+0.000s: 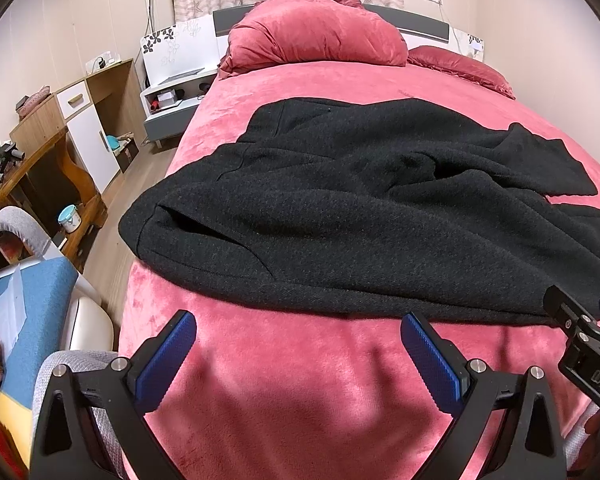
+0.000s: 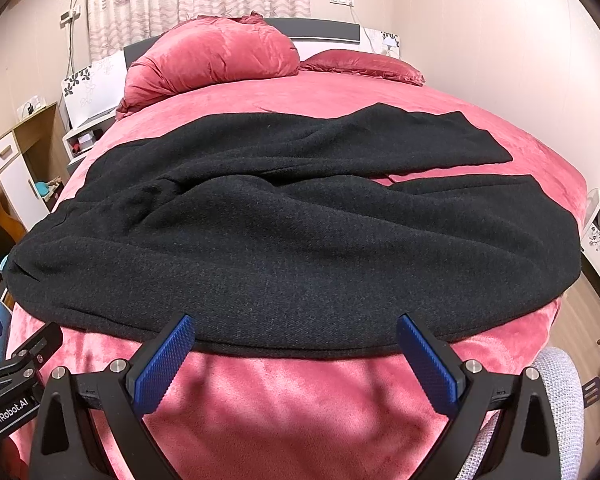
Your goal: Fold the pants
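The pants (image 1: 380, 208) lie spread across the bed (image 1: 300, 380), dark and rumpled, ahead of both sets of fingers. The waist end sits toward the left of the left gripper (image 1: 298, 354), and the two legs run off to the right; in the right wrist view the pants (image 2: 284, 248) show their legs split apart at the far right, with a strip of pink cover between them.

The left gripper has its fingers (image 1: 166, 360) spread wide, with nothing between them. They hang over bare pink cover, just short of the near hem of the pants and not touching it.

The right gripper (image 2: 296, 356) also has its fingers (image 2: 428, 364) spread wide and empty. Its tips sit right at the near edge of the pants; whether they touch the cloth cannot be told.

Each gripper shows in the other's view: the right one at the right of the left fingers, the left one at the left of the right fingers.

Far beyond the fingers, a big pillow (image 2: 212, 60) and a flat one (image 2: 364, 66) lie at the head of the bed
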Motion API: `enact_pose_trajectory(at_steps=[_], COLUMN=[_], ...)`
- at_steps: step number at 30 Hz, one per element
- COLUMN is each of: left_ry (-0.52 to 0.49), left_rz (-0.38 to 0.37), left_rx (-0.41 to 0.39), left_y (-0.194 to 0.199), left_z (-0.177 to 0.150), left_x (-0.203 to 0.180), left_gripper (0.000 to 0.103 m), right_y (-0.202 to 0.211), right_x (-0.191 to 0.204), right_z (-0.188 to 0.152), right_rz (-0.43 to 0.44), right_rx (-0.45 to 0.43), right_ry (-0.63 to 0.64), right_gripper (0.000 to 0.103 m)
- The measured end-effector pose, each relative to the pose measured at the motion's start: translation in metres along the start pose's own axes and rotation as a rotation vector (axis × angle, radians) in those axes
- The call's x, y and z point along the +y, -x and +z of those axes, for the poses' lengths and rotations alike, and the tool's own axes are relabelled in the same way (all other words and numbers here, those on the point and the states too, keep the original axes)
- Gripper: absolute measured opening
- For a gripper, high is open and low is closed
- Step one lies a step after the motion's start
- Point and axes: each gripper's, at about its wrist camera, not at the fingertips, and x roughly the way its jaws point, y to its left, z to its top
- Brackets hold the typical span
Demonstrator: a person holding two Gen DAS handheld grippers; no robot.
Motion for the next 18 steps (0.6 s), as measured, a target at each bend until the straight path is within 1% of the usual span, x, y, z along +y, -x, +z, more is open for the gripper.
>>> enact_pose_trajectory(at_steps=[9,18], left_ry=[-0.002,-0.005], left_rz=[-0.006,-0.016], left_rx=[0.006,0.014], left_y=[-0.0012,-0.0031], left_z=[-0.0001,0.0004], left_x=[0.0006,-0.0004], left_gripper=[0.103,0.103], right_y=[0.0022,0.0011], right_x=[-0.0003,-0.0006], right_z=[-0.0001,0.0001], right_rz=[-0.005,0.004], right_rx=[-0.012,-0.005], right_ry=[-0.005,-0.005], right_gripper=[0.103,0.103])
